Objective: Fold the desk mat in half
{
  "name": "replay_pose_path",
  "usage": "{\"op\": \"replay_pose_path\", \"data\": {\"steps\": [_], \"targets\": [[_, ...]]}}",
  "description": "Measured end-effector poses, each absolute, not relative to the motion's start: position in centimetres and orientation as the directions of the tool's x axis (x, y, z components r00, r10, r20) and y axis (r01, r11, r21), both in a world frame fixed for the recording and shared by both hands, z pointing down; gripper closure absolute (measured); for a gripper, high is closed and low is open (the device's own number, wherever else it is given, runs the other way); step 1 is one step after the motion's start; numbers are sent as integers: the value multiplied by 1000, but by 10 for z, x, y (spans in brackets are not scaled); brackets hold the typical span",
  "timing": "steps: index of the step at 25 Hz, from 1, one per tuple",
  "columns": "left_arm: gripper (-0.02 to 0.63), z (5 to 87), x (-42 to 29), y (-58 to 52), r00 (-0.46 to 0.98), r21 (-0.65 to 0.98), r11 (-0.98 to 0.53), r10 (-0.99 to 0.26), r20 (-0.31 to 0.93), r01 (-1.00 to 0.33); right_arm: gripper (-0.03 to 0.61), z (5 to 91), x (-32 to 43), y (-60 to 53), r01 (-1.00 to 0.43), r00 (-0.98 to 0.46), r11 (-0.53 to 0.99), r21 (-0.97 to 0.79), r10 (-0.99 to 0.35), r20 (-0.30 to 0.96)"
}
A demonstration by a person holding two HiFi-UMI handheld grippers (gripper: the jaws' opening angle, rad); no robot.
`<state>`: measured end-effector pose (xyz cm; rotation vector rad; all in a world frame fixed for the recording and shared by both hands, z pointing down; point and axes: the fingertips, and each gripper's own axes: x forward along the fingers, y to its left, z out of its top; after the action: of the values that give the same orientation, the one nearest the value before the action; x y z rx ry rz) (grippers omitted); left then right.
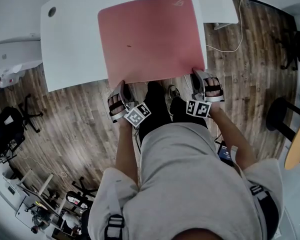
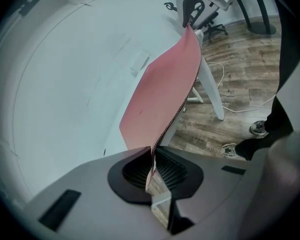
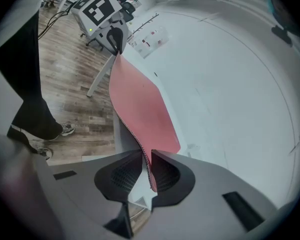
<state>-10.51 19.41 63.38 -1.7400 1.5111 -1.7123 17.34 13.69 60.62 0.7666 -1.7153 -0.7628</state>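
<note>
A pink desk mat (image 1: 150, 39) lies flat on a white desk (image 1: 70, 39), and its near edge is lifted off the desk's front. My left gripper (image 1: 123, 93) is shut on the mat's near left corner. My right gripper (image 1: 197, 82) is shut on the near right corner. In the left gripper view the mat (image 2: 165, 94) runs edge-on between the black pads of the left gripper (image 2: 152, 171). The right gripper view shows the mat's (image 3: 140, 109) stitched edge pinched in the right gripper (image 3: 147, 171), with the left gripper (image 3: 115, 36) at the far corner.
I stand at the desk's front edge on a wooden floor, with my legs and shoes (image 1: 174, 91) just below the mat. A white cable (image 1: 235, 39) trails on the floor at right. A black stool (image 1: 280, 116) stands at right and an office chair (image 1: 25, 111) at left.
</note>
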Motion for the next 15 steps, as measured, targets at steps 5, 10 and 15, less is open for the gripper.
{"op": "replay_pose_path", "data": {"steps": [5,10,15], "targets": [[575,622,-109,182,-219,-710,-431,-749,625,-557,514,600,173,124,-270,-237,694,667,-719,653],[575,620,-111,160,-193,-670,-456,-724,662,-585,518,612,172,110,-359,-213,756,548,-638,740],[575,633,-113,132,-156,-645,-526,-696,701,-555,518,620,170,93,-411,-190,789,457,-564,803]]}}
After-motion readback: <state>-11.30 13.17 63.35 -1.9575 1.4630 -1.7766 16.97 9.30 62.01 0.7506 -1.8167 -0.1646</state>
